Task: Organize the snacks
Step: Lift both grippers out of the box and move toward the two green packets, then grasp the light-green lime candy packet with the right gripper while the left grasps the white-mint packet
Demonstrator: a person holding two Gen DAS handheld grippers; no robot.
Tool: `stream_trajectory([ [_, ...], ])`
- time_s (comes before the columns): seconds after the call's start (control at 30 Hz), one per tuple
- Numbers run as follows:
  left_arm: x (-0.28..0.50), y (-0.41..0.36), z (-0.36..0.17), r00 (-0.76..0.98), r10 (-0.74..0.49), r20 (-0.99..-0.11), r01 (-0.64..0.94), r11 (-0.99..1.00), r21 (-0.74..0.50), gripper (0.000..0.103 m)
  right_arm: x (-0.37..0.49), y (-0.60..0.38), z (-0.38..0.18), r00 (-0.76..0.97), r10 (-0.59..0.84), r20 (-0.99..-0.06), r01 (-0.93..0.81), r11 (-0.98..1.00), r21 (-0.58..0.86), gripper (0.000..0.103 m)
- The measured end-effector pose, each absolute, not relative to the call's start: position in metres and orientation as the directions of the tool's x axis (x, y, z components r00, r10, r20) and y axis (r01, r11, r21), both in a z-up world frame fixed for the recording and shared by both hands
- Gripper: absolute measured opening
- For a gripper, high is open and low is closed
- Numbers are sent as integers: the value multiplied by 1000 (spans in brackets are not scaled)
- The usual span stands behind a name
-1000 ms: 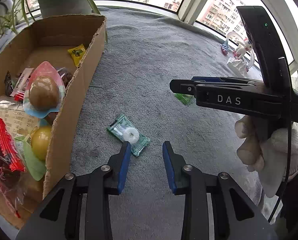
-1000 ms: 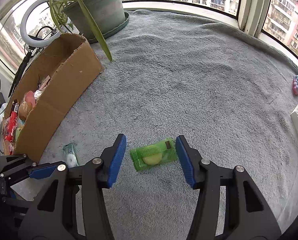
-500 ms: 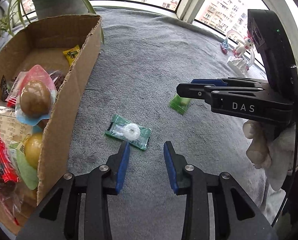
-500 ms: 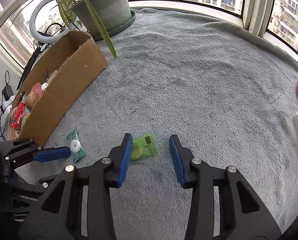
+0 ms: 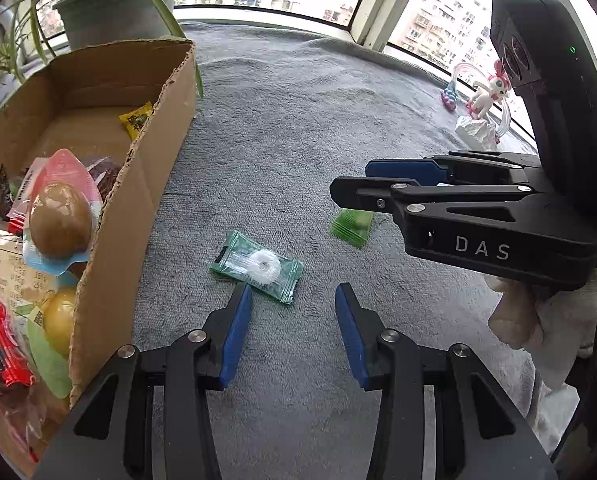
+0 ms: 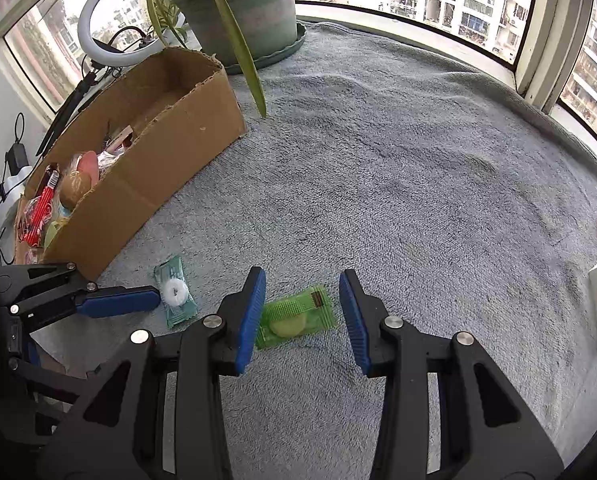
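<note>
A: Straddling bright green flat candy wrapper (image 6: 296, 318) on grey fleece blanket (image 6: 418, 168), right gripper (image 6: 302, 316) just narrowed, pads not yet pressing.
B: Left gripper (image 5: 292, 330) just widened, empty, short of dark green mint packet (image 5: 258, 266). Risks: thin wrapper sliding, fleece snagging, grippers colliding. Cardboard box (image 5: 166, 128) well apart.

Ahead of the grippers a grey fleecy blanket (image 6: 398, 168) spreads to the windows, with a potted plant (image 6: 242, 12) and a ring light (image 6: 110, 28) far off to their left and a small toy figurine (image 5: 488, 94) far right.
</note>
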State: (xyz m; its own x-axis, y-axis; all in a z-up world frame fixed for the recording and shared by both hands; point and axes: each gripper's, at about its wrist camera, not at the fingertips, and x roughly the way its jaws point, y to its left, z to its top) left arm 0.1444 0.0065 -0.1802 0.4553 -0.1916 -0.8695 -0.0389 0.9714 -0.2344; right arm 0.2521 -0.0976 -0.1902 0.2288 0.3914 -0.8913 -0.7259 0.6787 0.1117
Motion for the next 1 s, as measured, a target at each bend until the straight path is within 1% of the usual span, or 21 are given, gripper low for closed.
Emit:
stream_trajectory([
  [0.23, 150, 7, -181, 461, -176, -870, -51, 973, -224, 42, 244, -98, -193, 221, 324, -920, -777, 629, 34, 40],
  [0.43, 157, 4, -181, 475, -152, -867, -50, 979, -199, 43, 239, -131, -192, 223, 293, -930, -779, 627, 11, 40],
  [0.63, 171, -4, -182, 498, -119, -859, -15, 989, -146, 43, 240, -163, -188, 260, 290, -921, -695, 718, 31, 41],
  [0.77, 175, -12, -183, 507, -108, -855, 24, 993, -111, 43, 232, -184, -174, 258, 378, -889, -627, 766, 144, 45],
  [0.87, 176, -16, -183, 515, -92, -853, 49, 996, -78, 37, 222, -182, -172, 234, 422, -876, -694, 703, 153, 45],
  [0.93, 177, -16, -183, 516, -82, -852, 55, 997, -63, 30, 219, -174, -175, 224, 407, -886, -742, 660, 115, 45],
  [1.0, 179, -15, -183, 516, -82, -853, 52, 997, -64, 26, 217, -163, -177, 199, 405, -892, -796, 598, 95, 45],
])
